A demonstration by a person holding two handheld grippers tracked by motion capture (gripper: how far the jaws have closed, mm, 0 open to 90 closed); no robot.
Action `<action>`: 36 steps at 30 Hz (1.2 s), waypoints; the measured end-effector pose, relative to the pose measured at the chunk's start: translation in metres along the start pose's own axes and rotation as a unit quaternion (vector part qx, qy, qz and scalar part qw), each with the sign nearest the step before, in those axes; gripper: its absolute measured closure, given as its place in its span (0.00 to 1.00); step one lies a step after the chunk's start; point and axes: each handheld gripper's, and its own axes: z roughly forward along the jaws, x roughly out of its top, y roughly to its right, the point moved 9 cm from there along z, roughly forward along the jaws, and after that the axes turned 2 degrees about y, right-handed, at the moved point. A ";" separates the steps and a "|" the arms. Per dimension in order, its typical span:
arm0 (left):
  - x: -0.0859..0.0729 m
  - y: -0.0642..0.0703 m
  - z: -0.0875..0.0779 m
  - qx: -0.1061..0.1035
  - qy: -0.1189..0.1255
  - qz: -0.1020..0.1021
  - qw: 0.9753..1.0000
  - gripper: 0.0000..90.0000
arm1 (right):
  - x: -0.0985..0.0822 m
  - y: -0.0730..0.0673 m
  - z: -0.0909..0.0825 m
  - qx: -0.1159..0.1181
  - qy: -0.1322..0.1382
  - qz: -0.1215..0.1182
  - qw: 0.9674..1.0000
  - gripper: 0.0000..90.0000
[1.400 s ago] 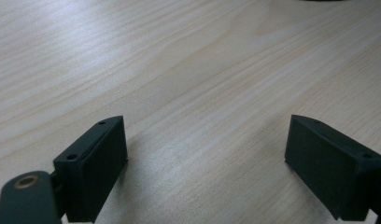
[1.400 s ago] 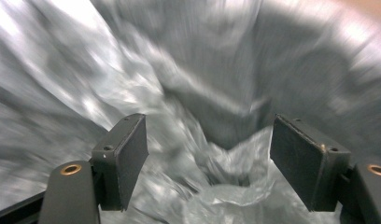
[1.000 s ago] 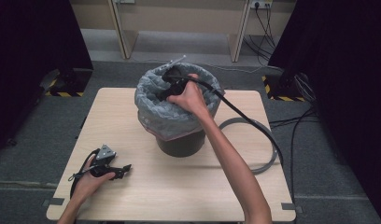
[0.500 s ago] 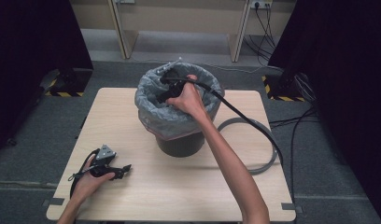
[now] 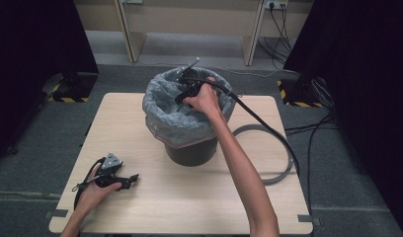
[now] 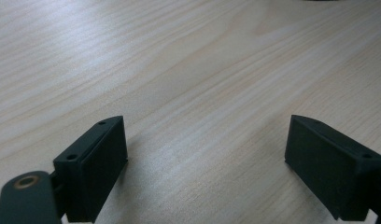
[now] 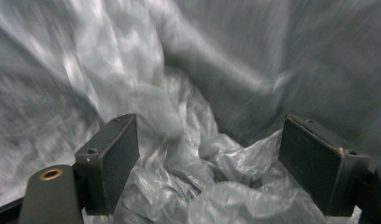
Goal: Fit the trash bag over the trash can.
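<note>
Near you on the left, your left gripper (image 5: 121,179) rests on the pale wooden table (image 5: 189,197), jaws wide apart and empty. Farther off, your right gripper (image 5: 185,93) reaches into the dark round bin (image 5: 192,150), jaws apart over its crumpled grey plastic liner (image 7: 188,186). You seem to be arranging the liner; next, probably close on a fold.

Pale matt wood table (image 5: 189,197); crinkled glossy plastic liner (image 5: 175,118).

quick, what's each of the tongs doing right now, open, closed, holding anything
Left tongs: open, empty, low over the table.
Right tongs: open, empty, inside the bin liner.
</note>
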 end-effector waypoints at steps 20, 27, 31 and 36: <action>0.000 0.000 0.000 0.000 0.000 0.000 1.000 0.13 | 0.044 0.037 -0.116 0.019 0.219 0.071 0.973 0.23; 0.000 0.000 0.000 0.000 0.000 0.000 1.000 0.13 | 0.016 0.059 -0.138 -0.007 0.223 0.058 0.973 0.22; 0.000 0.000 0.000 0.000 0.000 0.000 1.000 0.13 | -0.005 0.069 -0.146 -0.018 0.235 0.057 0.970 0.23; 0.000 0.000 0.000 0.000 0.000 0.000 1.000 0.13 | -0.037 0.082 -0.152 -0.032 0.244 0.060 0.967 0.20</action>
